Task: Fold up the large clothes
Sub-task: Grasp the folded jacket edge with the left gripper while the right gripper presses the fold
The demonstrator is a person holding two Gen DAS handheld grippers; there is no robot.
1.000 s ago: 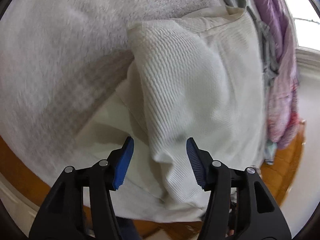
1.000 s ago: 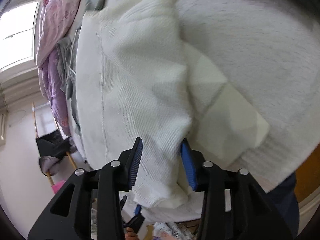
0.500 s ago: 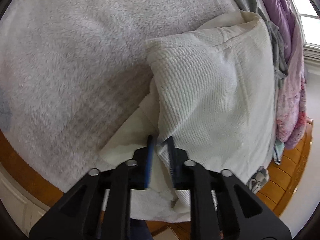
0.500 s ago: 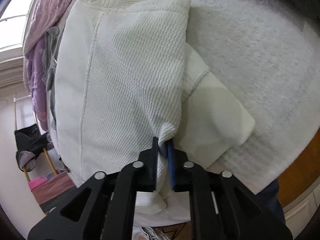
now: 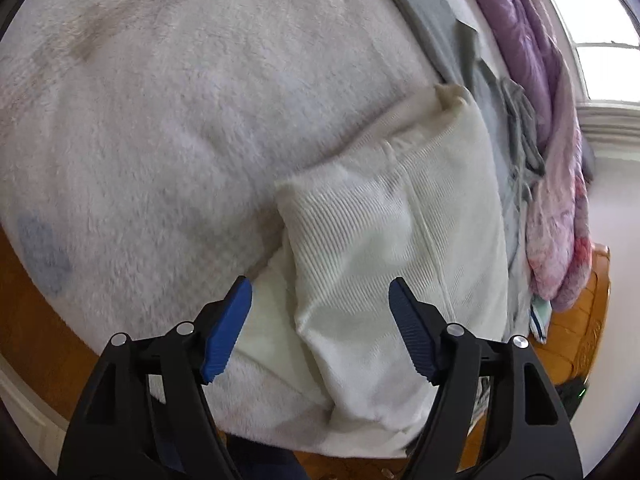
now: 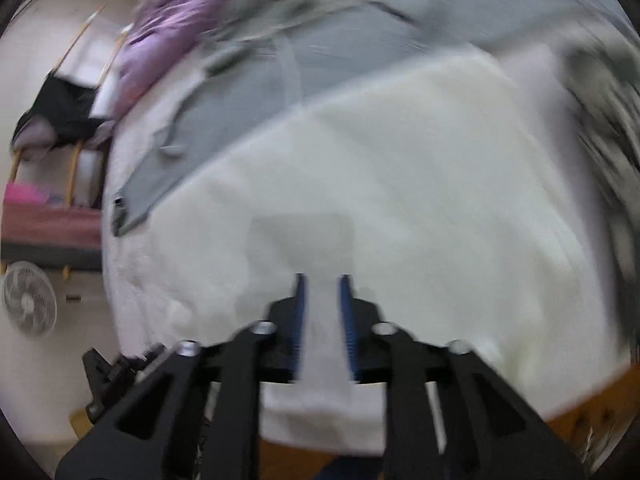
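The left gripper point(image 5: 320, 320), a black two-finger clamp with ribbed blue pads point(image 5: 226, 330), is hanging released, its jaws standing wide apart with nothing between them. Just beyond and between those spread fingers the cream-white waffle-knit garment point(image 5: 384, 248) is lying folded into a thick rectangular bundle on the fluffy pale grey-white fleece blanket point(image 5: 180, 120); the near end of the bundle is draping toward the blanket's front edge, under the right-hand finger, while a smoother, flatter cream layer of the same garment is sticking out from under the bundle beside the left-hand pad. The pads are not touching the fabric as far as the left wrist view shows. Beyond the far side of the bundle a flat grey cloth point(image 5: 480, 92) is lying, and past that a heap of purple and pink bedding point(image 5: 560, 200) is piling up near a bright window point(image 5: 600, 40). Orange-brown wood point(image 5: 580, 320) is showing past the blanket's edge. The right wrist view is heavily blurred: the right gripper point(image 6: 322, 320) is showing its blue pads close together with a narrow pale gap between them, and whether they are pinching anything cannot be told. The cream garment point(image 6: 400, 200) is filling the view directly ahead of and beneath that gripper, with the grey cloth point(image 6: 240, 100) beyond it and a white standing fan point(image 6: 28, 300) at the far left.
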